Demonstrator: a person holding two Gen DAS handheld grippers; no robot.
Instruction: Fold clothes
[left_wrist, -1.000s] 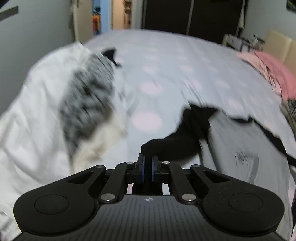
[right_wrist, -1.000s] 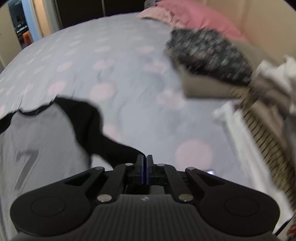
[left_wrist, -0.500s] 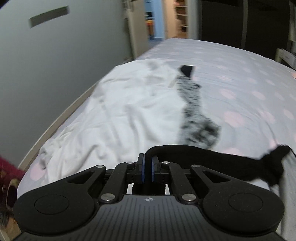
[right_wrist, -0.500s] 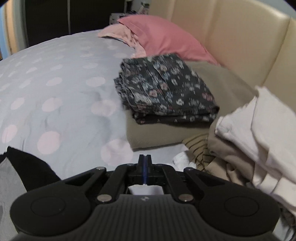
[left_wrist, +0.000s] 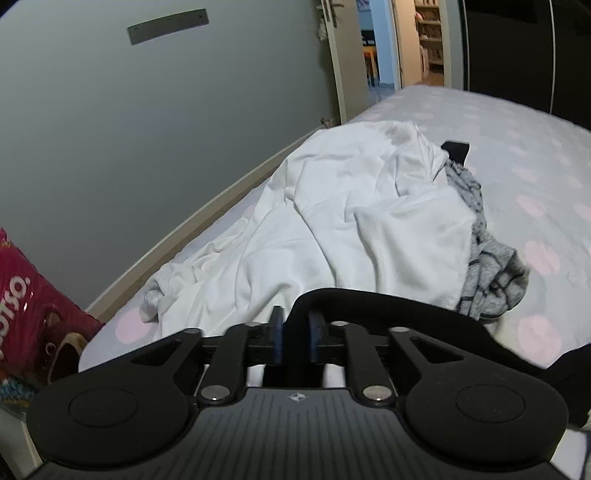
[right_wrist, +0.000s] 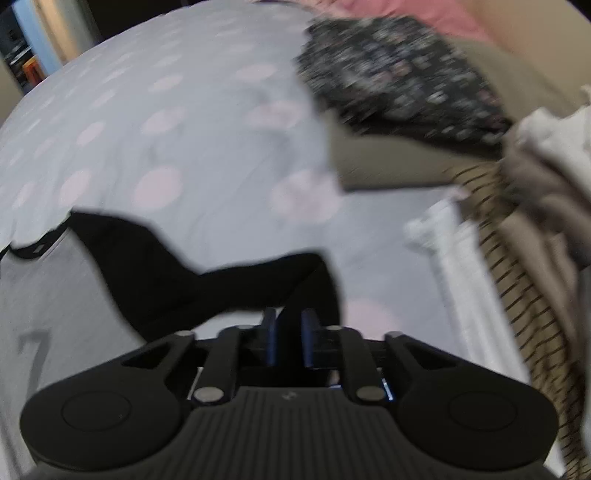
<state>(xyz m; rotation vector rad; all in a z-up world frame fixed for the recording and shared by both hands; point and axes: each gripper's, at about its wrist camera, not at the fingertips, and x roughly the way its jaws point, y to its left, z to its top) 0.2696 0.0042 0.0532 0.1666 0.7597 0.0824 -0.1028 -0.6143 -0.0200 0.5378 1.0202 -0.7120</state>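
Both level over the bed: left gripper (left_wrist: 295, 325) and right gripper (right_wrist: 288, 328) each pinch a black sleeve (right_wrist: 207, 284)

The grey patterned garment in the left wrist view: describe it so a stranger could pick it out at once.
Start at the dotted bedspread, then find the crumpled white sheet near the wall-side edge. The grey patterned garment lies bunched along that sheet's right edge, partly under it. Only it is mottled grey with dark lines.
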